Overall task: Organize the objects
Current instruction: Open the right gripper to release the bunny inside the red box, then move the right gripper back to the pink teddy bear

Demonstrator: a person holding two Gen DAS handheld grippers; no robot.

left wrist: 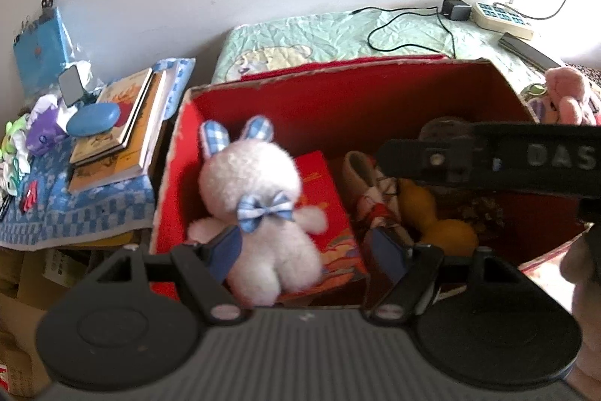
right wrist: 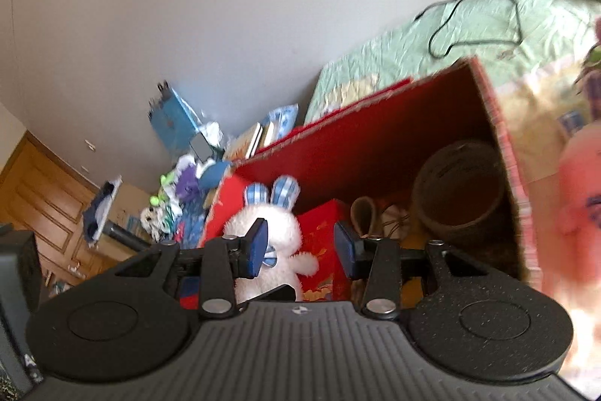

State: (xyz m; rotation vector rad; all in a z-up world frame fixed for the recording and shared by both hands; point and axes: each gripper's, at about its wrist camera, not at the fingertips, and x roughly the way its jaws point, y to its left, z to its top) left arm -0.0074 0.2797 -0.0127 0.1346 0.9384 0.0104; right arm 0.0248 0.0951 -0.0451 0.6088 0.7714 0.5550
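— How far along?
— White plush rabbit with blue checked ears (left wrist: 259,209) lies inside the red cardboard box (left wrist: 338,93) on the bed; both tools — left tool (left wrist: 306,247), right tool (right wrist: 300,247) — gape wide, holding nothing
— Left?
— Pink plush toy (left wrist: 569,96) outside, by the box's right wall

Bed (left wrist: 330,32) w/ green quilt, red box (left wrist: 338,93) on it, also power strip (left wrist: 501,18), adapter (left wrist: 455,9) w/ black cable (left wrist: 398,25), pink plush (left wrist: 567,93) nr box's right side
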